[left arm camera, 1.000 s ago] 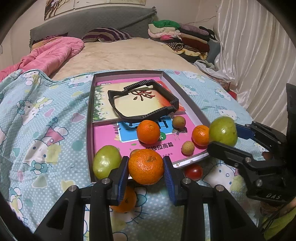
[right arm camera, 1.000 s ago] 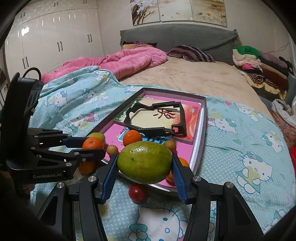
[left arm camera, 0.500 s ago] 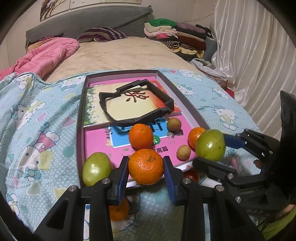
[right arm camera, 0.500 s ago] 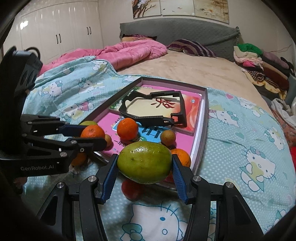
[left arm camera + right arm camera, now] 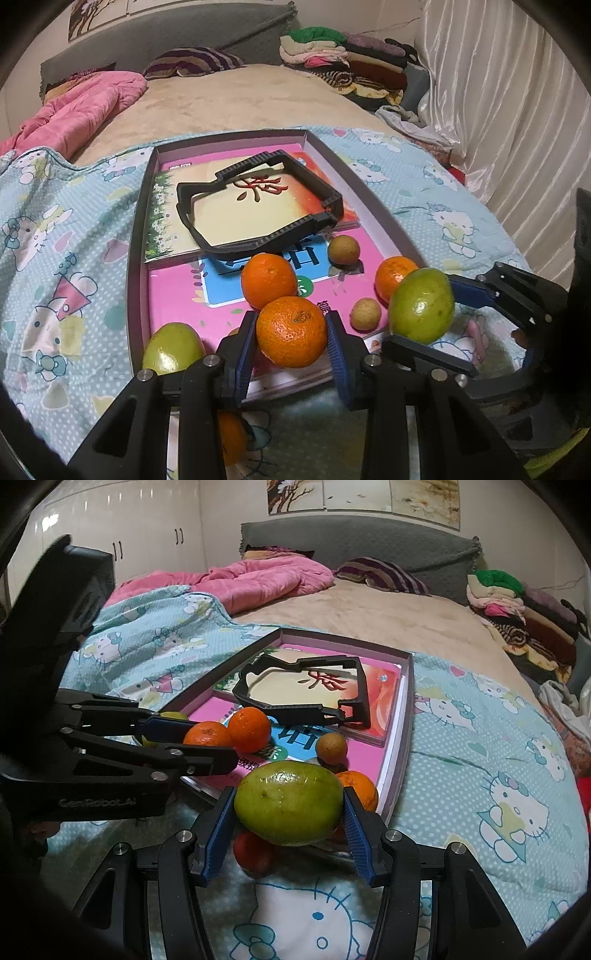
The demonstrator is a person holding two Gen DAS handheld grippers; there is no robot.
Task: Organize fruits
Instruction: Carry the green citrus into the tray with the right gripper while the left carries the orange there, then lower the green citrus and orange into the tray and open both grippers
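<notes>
Two tools over a bed, each gripping fruit beside a shallow box.
L tool (image 5: pixel 291 332) clamps an orange (image 5: pixel 291 331); R tool (image 5: pixel 288 805) clamps a green fruit (image 5: pixel 289 802), long axis across its jaws. Box (image 5: pixel 135 236) w/ other fruit lies just ahead; L looks nearer.

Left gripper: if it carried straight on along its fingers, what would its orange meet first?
Probably the loose orange lying on the pink book in the tray, just beyond the held orange in the left gripper. Depth is unclear; it might hit the book first.
</notes>
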